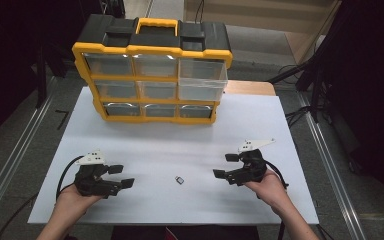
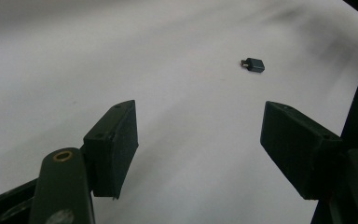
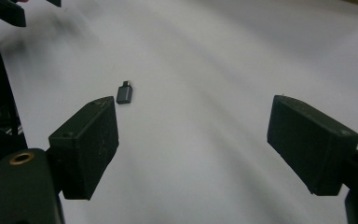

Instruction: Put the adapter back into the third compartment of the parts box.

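Note:
A small dark grey adapter plug [image 1: 179, 180] lies flat on the white table top [image 1: 170, 145], between the two grippers. My left gripper [image 1: 121, 176] rests at the lower left, open and empty, jaws pointing right toward the adapter [image 2: 253, 64]. My right gripper [image 1: 225, 165] is held at the lower right, open and empty, jaws pointing left; the adapter [image 3: 125, 92] lies just beyond its left jaw. In the right gripper view the other gripper's jaw tip shows in the top left corner.
A yellow and black drawer organiser [image 1: 152, 70] stands at the far side of the table, with its right middle clear drawer [image 1: 202, 82] pulled out. Metal rails run along the floor on both sides. The table's near edge is close to the hands.

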